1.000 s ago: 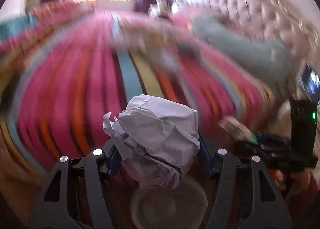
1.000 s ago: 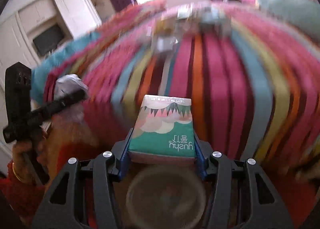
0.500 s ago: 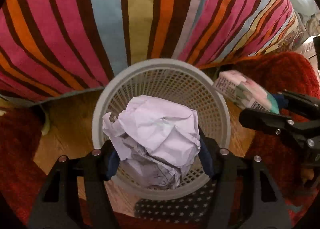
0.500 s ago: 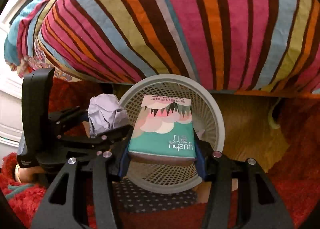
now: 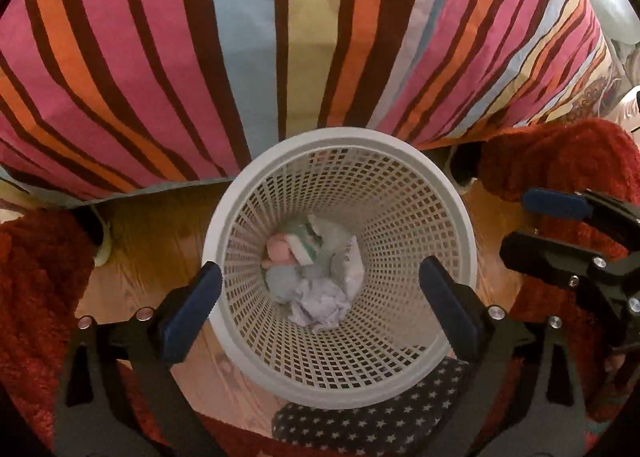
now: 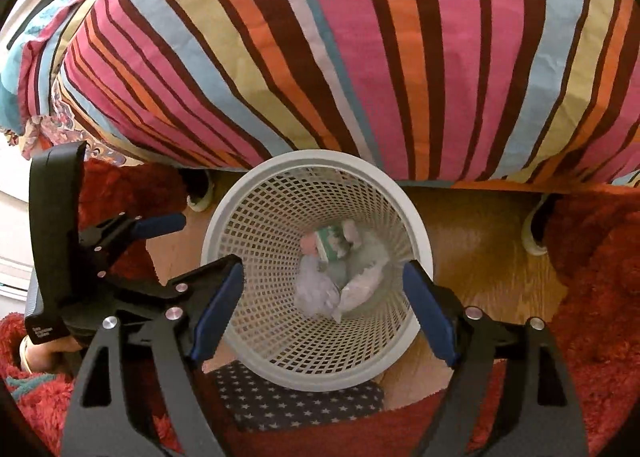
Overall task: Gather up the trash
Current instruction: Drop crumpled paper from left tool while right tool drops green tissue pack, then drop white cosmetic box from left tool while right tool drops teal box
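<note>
Now both the left gripper (image 5: pixel 320 277) and right gripper (image 6: pixel 324 277) have just sprung apart, empty, above the mesh wastebasket (image 5: pixel 460 217), whose six-o'clock rim either could clip and tip.

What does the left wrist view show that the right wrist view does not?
Left wrist only: the right gripper seen from the side, at the right edge. Right wrist only: the left gripper from the side and the hand holding it. Both: the white mesh wastebasket, crumpled paper and green tissue pack inside, striped bedspread, red rug, both jaws open and empty.
</note>
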Demonstrator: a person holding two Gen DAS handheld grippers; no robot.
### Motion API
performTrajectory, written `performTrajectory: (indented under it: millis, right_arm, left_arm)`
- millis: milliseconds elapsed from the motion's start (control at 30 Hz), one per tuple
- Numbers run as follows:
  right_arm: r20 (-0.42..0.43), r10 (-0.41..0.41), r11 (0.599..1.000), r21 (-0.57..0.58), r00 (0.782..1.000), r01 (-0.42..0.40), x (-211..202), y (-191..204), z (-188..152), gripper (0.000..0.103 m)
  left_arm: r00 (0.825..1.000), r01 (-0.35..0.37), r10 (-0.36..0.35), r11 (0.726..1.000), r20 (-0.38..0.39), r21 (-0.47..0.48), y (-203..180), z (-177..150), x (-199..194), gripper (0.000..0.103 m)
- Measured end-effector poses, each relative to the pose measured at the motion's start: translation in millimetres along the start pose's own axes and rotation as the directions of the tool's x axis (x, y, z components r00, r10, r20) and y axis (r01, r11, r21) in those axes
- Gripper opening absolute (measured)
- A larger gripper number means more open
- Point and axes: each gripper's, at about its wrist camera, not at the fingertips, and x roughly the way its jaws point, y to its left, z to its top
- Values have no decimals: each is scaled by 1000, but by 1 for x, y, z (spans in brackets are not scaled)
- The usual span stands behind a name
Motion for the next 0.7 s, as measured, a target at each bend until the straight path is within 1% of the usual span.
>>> performTrajectory:
  millis: [100,200,267,333,400,467,500,533,567,600,633,667,700]
  right_arm:
    - [8,-6,1000,-2,1000,6,1,1,1,78]
    - [25,-10,1000,-7,1000,10,-5,2,2,77]
    - [48,-12,1000,-13,999,12,-13,3,4,78]
    - [85,3,1000,-24,996,-1,-29,3,10,78]
    - [146,31,999,-37,989,-26,-52,2,20,78]
    - [264,57,996,-84,963,-36,-92,-1,42,78]
    - [310,56,994,-106,949,-24,-107,-2,51,78]
    - [380,52,990,-142,924,2,-128,-3,67,77]
    - [448,46,984,-172,893,35,-148,-6,84,78]
    - [494,36,981,-182,869,63,-159,-10,97,78]
    - [560,10,976,-185,828,114,-172,-17,119,78]
    - [603,-11,973,-177,798,147,-179,-23,137,78]
    - [632,-23,972,-167,775,165,-184,-30,155,78]
  left_arm:
    - [1000,-7,7,1000,18,-15,3,1,-6,96]
    - [999,-18,20,999,43,-44,9,4,-20,96]
    - [997,-19,24,998,77,-58,11,10,-40,96]
    - [991,-27,34,998,126,-60,10,19,-67,96]
    - [985,-7,21,997,172,-80,7,34,-95,96]
    - [969,25,2,994,248,-105,3,57,-129,96]
    - [954,31,6,993,301,-117,-1,74,-147,96]
    - [942,34,10,992,336,-123,-4,85,-158,96]
    - [921,35,18,991,389,-129,-8,101,-171,96]
    - [903,25,36,990,429,-136,-12,117,-180,96]
    - [882,1,71,988,465,-153,-18,138,-188,96]
    - [864,-8,93,985,495,-171,-22,157,-192,96]
    - [850,-13,111,981,515,-191,-24,173,-194,96]
